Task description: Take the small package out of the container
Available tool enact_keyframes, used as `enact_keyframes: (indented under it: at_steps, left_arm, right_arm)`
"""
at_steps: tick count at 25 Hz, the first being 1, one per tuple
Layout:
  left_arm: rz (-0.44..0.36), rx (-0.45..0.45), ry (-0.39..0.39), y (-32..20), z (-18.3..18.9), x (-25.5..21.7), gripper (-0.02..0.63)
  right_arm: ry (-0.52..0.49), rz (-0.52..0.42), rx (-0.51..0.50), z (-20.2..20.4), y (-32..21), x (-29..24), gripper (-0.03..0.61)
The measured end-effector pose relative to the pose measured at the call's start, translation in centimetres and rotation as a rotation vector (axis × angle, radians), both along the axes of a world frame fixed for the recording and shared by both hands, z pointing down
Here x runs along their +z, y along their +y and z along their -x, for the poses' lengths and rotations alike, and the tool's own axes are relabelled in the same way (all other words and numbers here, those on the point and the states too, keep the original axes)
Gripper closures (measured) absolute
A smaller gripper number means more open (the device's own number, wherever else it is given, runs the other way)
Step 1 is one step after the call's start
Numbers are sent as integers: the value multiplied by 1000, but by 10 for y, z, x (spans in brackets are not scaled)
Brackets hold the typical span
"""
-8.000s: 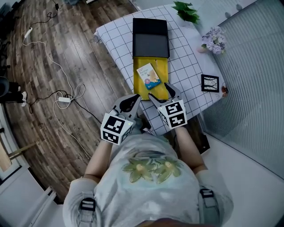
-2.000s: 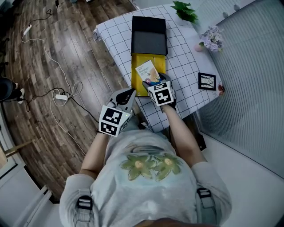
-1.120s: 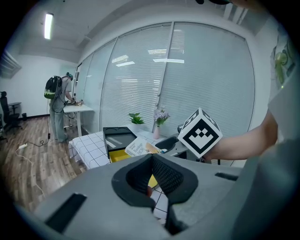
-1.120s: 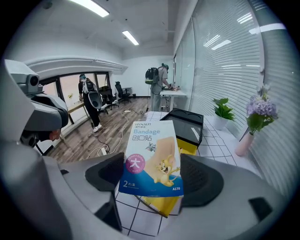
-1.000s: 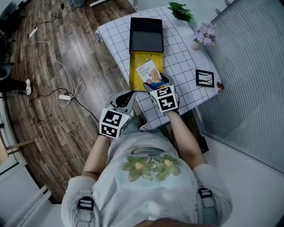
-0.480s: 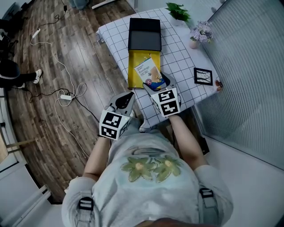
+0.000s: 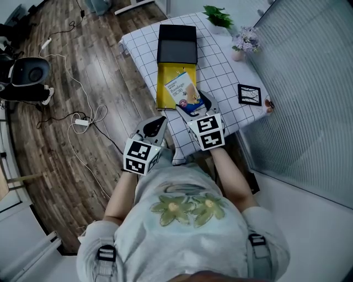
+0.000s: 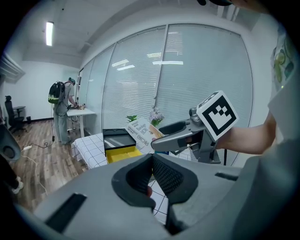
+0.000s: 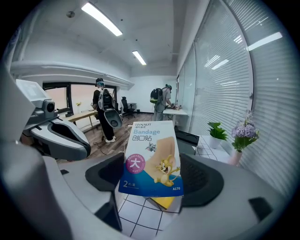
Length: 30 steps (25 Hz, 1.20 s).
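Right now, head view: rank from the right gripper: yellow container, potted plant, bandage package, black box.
1. bandage package, held in the right gripper
2. yellow container, just beyond
3. black box, behind that
4. potted plant, far table corner

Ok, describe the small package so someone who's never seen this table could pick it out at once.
Find the white table with the black grid cloth, then the open yellow box on it. Held up near it in the right gripper is a flat white-and-blue card package marked Bandage. Its cartoon mouse sets it apart from the plain box.
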<state>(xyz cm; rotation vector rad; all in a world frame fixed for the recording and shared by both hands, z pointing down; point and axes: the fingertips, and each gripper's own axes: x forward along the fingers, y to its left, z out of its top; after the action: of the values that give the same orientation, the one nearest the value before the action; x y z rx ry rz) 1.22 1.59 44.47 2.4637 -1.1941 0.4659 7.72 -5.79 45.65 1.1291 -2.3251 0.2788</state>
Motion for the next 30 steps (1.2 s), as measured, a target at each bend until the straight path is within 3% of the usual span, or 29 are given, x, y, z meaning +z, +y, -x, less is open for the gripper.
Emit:
enact_keyframes:
  at_steps: [30]
  left_arm:
    - [-13,-26,11,36,-29,-4,607]
  right_arm:
    - [-56,-77,0,-25,30,-29,224]
